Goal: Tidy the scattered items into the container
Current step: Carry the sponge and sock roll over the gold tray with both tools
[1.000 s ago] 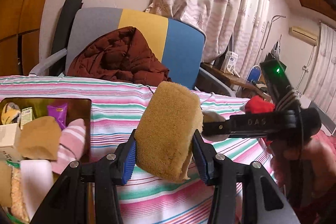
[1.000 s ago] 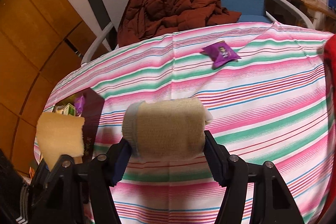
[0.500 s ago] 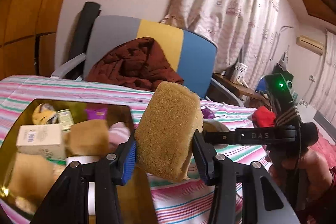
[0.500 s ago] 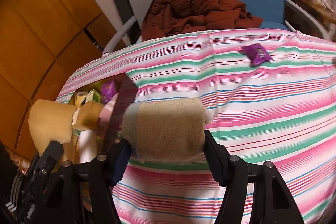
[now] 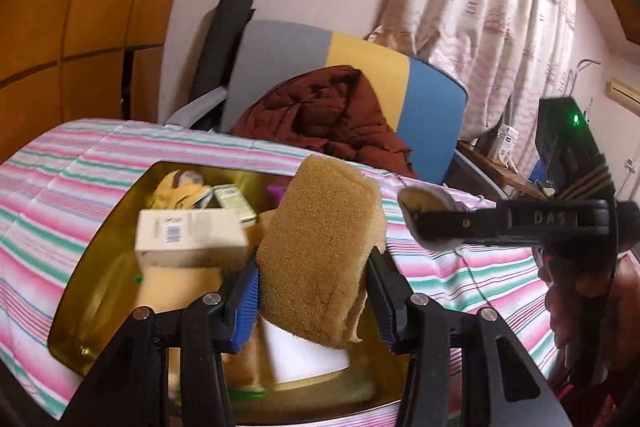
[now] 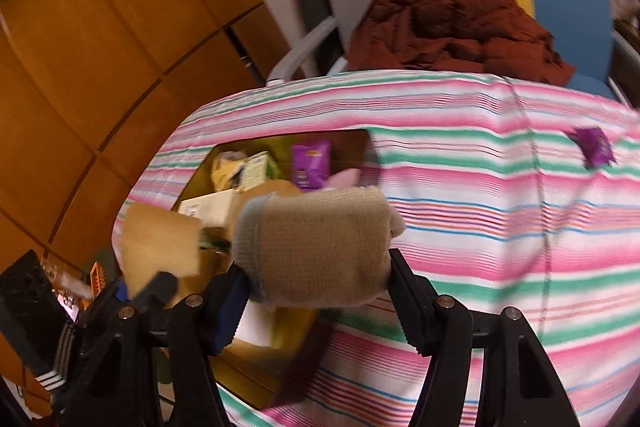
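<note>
Two-handed carry to the container. The left claw [image 5: 314, 301] is closed part-way on a tan sponge [image 5: 320, 251], its blue pads pressing both flanks; the right claw [image 6: 316, 291] is likewise closed part-way on a beige rolled sock [image 6: 316, 247], clamped between its pads. Neither opening has altered over the last second.

What has changed: a second ago the gold container [image 5: 80, 291] lay off to the side of both claws, over the striped cloth of the worktop [image 5: 52, 195]; now it sits directly beneath and ahead of the left claw, and the right claw has reached its near corner [image 6: 256, 383]. By inference, transport is nearly complete and release is the step in hand.

Relative positions: the sponge hangs above a white object [image 5: 304, 355] and just beside a white box [image 5: 188, 239] already in the container. The sock is poised over the container's edge, with a purple packet [image 6: 310, 163] inside it beyond the claw. A second purple wrapper [image 6: 596, 147] lies on the cloth, well apart to the right claw's far right, not yet collected. The container looks crowded, so dropped items may perch on the pile.
</note>
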The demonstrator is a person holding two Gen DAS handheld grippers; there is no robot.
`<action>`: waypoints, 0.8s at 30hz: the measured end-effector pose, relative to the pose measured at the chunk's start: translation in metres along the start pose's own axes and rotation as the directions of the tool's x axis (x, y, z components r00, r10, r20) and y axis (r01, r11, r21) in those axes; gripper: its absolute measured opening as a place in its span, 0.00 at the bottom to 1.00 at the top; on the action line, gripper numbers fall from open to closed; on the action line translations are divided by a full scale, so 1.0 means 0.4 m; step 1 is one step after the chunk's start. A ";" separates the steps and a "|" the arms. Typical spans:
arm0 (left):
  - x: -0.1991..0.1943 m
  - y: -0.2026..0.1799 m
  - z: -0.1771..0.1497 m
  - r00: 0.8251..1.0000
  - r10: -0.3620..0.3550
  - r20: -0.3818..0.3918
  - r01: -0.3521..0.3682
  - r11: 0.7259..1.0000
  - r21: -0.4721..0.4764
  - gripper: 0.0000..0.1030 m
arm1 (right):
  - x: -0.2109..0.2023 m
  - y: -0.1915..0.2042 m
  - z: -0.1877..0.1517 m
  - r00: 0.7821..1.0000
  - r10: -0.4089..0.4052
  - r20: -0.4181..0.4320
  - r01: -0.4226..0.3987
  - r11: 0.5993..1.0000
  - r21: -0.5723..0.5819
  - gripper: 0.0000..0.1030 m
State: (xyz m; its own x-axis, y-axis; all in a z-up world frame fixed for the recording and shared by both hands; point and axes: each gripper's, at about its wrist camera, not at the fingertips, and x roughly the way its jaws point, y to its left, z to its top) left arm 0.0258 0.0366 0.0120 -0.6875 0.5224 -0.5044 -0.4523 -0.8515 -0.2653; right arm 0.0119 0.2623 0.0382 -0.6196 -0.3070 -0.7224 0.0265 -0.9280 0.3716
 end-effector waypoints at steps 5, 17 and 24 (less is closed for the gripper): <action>-0.013 0.047 -0.017 1.000 0.020 -0.019 -0.020 1.000 -0.015 0.47 | 0.043 0.068 0.015 0.999 0.023 -0.026 -0.024 0.999 -0.043 0.64; -0.004 0.099 -0.022 0.998 0.036 -0.059 -0.038 0.999 -0.033 0.48 | 0.103 0.123 -0.045 0.989 -0.057 -0.139 0.033 0.984 -0.174 0.64; -0.007 0.065 -0.028 0.996 0.011 -0.090 -0.013 1.000 -0.020 0.48 | 0.101 0.135 -0.070 0.984 -0.084 -0.158 0.044 0.969 -0.241 0.65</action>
State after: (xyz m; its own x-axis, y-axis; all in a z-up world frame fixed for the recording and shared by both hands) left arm 0.0224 0.0124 -0.0027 -0.6388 0.5068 -0.5789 -0.4319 -0.8589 -0.2753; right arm 0.0101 0.1940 0.0127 -0.4880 -0.2577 -0.8339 0.1878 -0.9640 0.1881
